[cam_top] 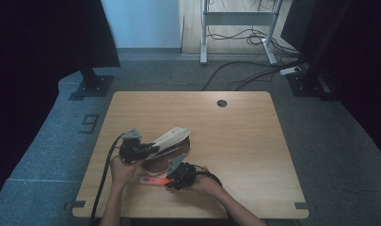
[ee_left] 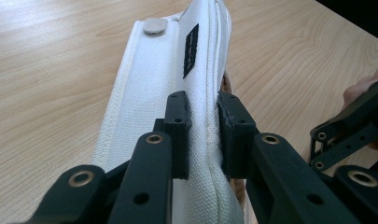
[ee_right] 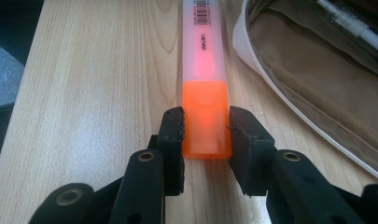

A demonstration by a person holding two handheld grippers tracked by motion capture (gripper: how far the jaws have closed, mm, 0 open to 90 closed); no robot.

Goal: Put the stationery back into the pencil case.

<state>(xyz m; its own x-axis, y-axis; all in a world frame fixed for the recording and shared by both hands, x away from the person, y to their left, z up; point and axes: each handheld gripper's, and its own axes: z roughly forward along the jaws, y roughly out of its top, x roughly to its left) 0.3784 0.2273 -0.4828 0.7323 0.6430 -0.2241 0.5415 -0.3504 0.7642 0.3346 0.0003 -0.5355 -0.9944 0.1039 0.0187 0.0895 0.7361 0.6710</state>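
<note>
A white fabric pencil case (cam_top: 173, 137) lies near the middle of the wooden table (cam_top: 244, 141), its lid flap raised. My left gripper (cam_top: 152, 149) is shut on the flap's edge; in the left gripper view the pads (ee_left: 178, 135) pinch the white canvas flap (ee_left: 149, 84) along its seam. An orange highlighter (cam_top: 153, 181) lies flat on the table in front of the case. My right gripper (ee_right: 206, 135) is shut on the highlighter's orange cap (ee_right: 206, 121). The case's brown lining (ee_right: 312, 70) holds a pen (ee_right: 350, 23).
A round cable hole (cam_top: 221, 103) sits near the table's far edge. The right gripper's black links (ee_left: 350, 130) show at the right of the left gripper view. Beyond the table are a desk frame (cam_top: 204, 33), floor cables (cam_top: 254, 70) and black stand bases (cam_top: 90, 87).
</note>
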